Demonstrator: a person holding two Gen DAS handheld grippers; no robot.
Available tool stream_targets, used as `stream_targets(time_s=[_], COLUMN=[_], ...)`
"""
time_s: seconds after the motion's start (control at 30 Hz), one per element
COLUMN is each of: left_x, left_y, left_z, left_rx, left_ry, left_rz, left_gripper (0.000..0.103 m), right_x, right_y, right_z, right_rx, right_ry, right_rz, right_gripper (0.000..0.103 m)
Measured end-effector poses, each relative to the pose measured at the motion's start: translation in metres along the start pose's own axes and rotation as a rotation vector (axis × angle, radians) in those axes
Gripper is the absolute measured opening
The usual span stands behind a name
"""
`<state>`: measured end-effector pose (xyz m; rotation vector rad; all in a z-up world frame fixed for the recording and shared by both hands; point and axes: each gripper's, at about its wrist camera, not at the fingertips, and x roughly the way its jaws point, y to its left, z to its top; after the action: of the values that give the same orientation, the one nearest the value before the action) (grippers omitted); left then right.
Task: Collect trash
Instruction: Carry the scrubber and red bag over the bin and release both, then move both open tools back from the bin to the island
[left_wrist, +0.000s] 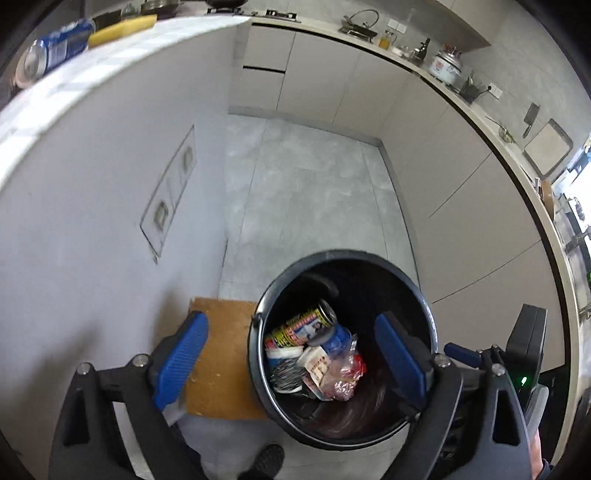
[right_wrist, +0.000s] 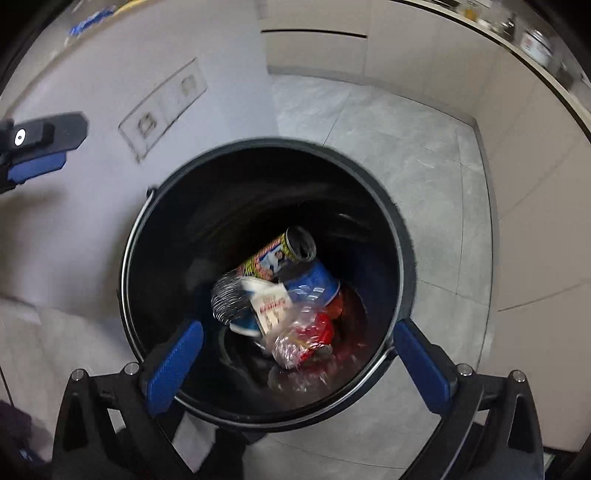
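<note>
- Grey floor tiles (left_wrist: 306, 177) and pale kitchen cabinets (left_wrist: 436, 158) surround a black trash bin (right_wrist: 406, 251) standing beside a white counter (left_wrist: 92, 96).
- Inside the bin lie a printed can (right_wrist: 280, 254), a blue cup (right_wrist: 314, 284), a crinkled clear wrapper (right_wrist: 299, 336) and a small carton (right_wrist: 271, 304), all piled near the bottom.
- Above the rim, the right gripper (right_wrist: 295, 363) hovers with its blue pads spread wide and nothing between them.
- Off to the bin's left side, the left gripper (left_wrist: 291, 363) is likewise spread and empty.
- Judging by this, a drop into the bin looks finished and the hands are free.
- Up on the counter a blue can (left_wrist: 55, 48) lies on its side by a yellow sponge (left_wrist: 122, 27); probably the next pickup.
- That calls for lifting a gripper to counter height, straddling the can across its width and closing firmly, since it may roll.
</note>
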<state>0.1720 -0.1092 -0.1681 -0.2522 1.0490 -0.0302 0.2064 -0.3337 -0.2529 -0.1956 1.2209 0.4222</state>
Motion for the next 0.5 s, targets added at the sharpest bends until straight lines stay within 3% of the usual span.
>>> stream_targets(time_s=[0.27, 0.4, 0.5], left_x=[-0.022, -0.03, -0.038], left_y=[-0.008, -0.011, -0.01], left_z=[0.011, 0.016, 0.018], left_rx=[0.053, 0.075, 0.085], left_ry=[-0.063, -0.086, -0.104], left_rz=[0.005, 0.018, 0.028], left_gripper=[0.093, 0.093, 0.093], right_x=[-0.032, -0.041, -0.053], right_y=[-0.007, -0.01, -0.004], right_z=[0.019, 0.036, 0.045], right_rx=[0.049, 0.105, 0.109], right_ry=[-0.086, -0.088, -0.097], right_rz=[-0.015, -0.022, -0.074], right_gripper=[0.103, 0.103, 0.103])
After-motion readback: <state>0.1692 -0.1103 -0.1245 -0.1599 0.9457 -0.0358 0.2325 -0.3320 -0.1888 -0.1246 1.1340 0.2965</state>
